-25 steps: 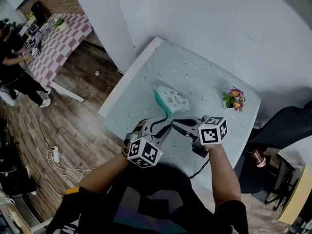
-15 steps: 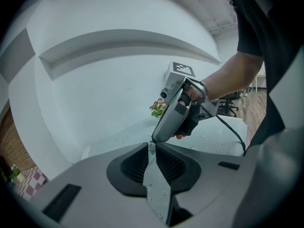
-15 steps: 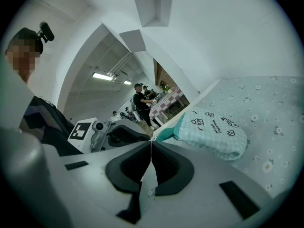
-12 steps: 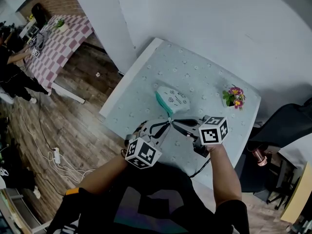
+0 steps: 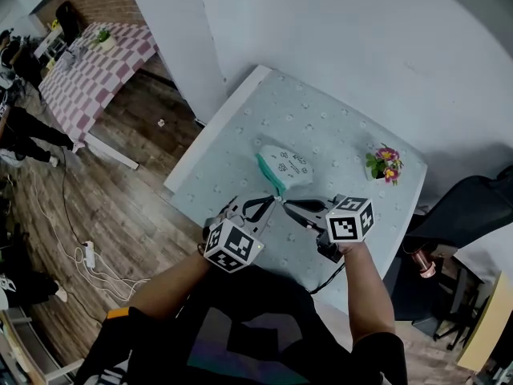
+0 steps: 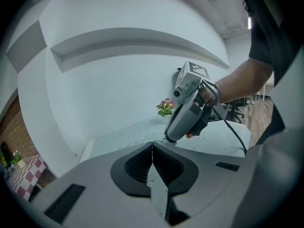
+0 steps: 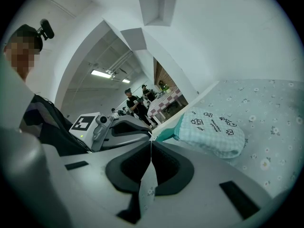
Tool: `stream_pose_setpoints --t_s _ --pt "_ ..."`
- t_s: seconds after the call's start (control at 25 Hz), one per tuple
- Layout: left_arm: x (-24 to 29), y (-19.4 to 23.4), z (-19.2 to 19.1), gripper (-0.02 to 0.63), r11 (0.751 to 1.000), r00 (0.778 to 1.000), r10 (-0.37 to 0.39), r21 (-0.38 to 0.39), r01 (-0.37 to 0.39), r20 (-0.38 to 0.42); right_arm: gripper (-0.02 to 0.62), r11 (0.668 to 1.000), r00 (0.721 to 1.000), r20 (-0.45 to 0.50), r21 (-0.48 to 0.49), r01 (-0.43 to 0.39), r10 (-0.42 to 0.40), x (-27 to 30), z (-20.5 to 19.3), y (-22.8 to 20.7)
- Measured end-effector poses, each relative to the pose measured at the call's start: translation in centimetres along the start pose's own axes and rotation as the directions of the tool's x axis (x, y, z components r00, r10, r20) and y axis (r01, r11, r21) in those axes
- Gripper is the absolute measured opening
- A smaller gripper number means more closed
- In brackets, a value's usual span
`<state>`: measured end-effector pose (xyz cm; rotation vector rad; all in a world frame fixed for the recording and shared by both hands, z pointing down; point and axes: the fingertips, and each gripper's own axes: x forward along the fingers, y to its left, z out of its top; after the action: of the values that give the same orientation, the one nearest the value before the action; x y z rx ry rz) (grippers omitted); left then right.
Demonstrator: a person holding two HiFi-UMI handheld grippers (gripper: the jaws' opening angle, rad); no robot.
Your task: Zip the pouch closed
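Head view: the checked pouch (image 5: 288,164) lies just beyond both grippers' tips, its teal zipper edge (image 5: 268,174) running away from them. Zipping looks not yet begun. The right gripper (image 5: 286,204) seems clamped on the pouch's near corner. The left gripper (image 5: 273,202) is clenched touching it, on what I cannot tell.

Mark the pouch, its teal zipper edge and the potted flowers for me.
pouch (image 7: 211,132), right gripper view, middle of its checked side.
teal zipper edge (image 5: 268,172), head view, midway along the strip.
potted flowers (image 5: 386,157), head view, on the blossoms.
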<state>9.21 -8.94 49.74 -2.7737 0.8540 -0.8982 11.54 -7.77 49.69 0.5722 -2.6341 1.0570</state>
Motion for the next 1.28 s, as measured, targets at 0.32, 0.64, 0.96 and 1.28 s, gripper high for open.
stream_pose_setpoints --t_s 0.32,0.64,0.96,1.28 --pt "1.7 2.5 -1.6 0.008 0.997 0.999 0.013 -0.079 -0.017 -0.052 0.021 1.000 0.999 0.020 0.006 0.026 -0.026 -0.4 -0.1 0.0" --pt "2.6 7.2 -3.3 0.008 0.988 0.996 0.016 -0.153 -0.029 -0.083 0.021 0.997 0.997 0.057 0.042 0.057 -0.059 -2.2 -0.6 -1.0" --pt "3.7 1.0 0.0 0.018 0.956 0.967 -0.252 -0.151 0.254 0.031 0.021 0.998 0.997 0.060 0.041 0.052 -0.054 -2.3 -0.4 -1.3" --pt "3.5 -0.3 0.0 0.126 0.890 0.922 -0.382 -0.244 0.386 0.066 0.021 0.998 0.997 0.054 0.036 0.048 -0.050 -2.3 -0.7 -1.5"
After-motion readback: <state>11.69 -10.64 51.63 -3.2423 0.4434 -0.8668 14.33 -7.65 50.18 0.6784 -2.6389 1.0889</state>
